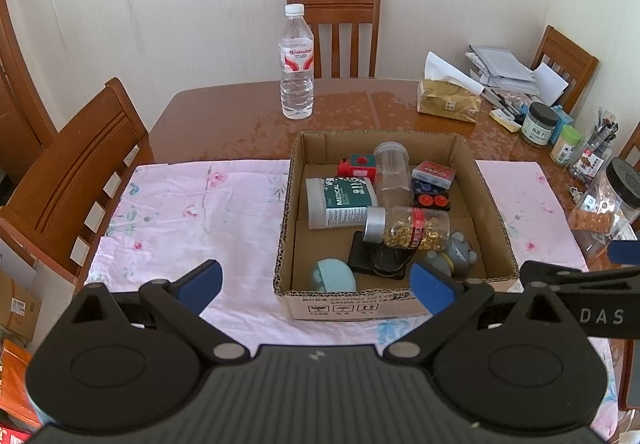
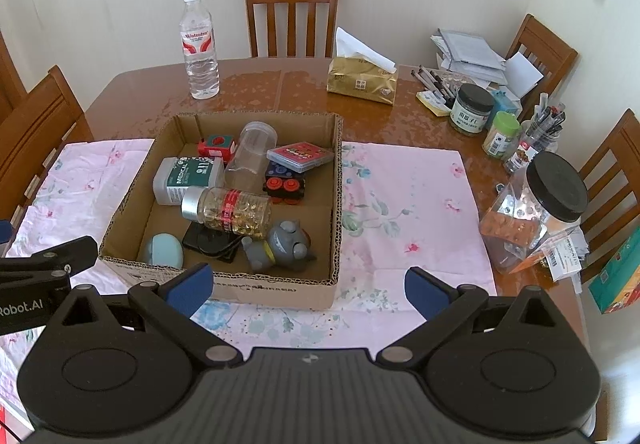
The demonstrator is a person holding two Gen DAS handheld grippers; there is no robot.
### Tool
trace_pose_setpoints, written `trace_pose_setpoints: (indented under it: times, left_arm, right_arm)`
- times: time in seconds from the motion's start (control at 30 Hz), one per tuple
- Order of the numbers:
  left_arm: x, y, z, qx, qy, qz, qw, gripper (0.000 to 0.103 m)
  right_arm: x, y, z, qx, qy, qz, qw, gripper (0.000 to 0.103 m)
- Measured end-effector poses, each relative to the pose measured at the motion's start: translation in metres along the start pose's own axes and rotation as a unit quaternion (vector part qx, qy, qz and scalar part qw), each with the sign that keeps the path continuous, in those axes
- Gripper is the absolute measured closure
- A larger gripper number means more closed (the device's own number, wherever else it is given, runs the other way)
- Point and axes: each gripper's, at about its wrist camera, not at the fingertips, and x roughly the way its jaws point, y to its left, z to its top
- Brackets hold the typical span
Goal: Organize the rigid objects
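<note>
My left gripper [image 1: 316, 282] and right gripper [image 2: 306, 286] both hang spread wide with nothing between their blue pads; ahead, the shallow brown cardboard box [image 2: 276, 290] on the pink floral cloth [image 2: 404, 203] holds the rigid objects heaped together; at its 6 o'clock sit a pale blue round case [image 2: 163, 250] and a grey rubber mouse toy [image 2: 286, 244]; above them the clear capsule bottle with silver cap [image 2: 226, 209] lies across a black flat case [image 2: 208, 240]; I judge a nudge could roll it, toppling its neighbours; at 11 o'clock stands a clear water bottle [image 2: 199, 43].

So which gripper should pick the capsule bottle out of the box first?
Probably left: the left gripper hangs open at the box's near wall, facing the capsule bottle. The right gripper is open too, but offset.
</note>
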Motion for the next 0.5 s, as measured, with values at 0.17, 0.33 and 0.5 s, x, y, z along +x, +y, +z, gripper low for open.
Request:
trace_pose_setpoints:
  times: [0.17,0.33,0.5]
  left_arm:
    - [-0.0013,-0.0015,0.002,-0.002,0.0,0.003,1.0,0.003]
    - [-0.0019,-0.0025,0.0028,-0.001,0.002,0.005,1.0,0.003]
    - [-0.0018,-0.003,0.0036,-0.003,0.005,0.007,1.0,0.003]
  right_arm:
    - [-0.0006,-0.0002,0.0017,-0.001,-0.003,0.0,1.0,0.0]
    - [-0.0011,-0.0017,0.003,0.0,-0.005,-0.001,1.0,0.0]
    - [-0.0002,-0.0021,0.0039,-0.001,-0.005,-0.001,1.0,0.0]
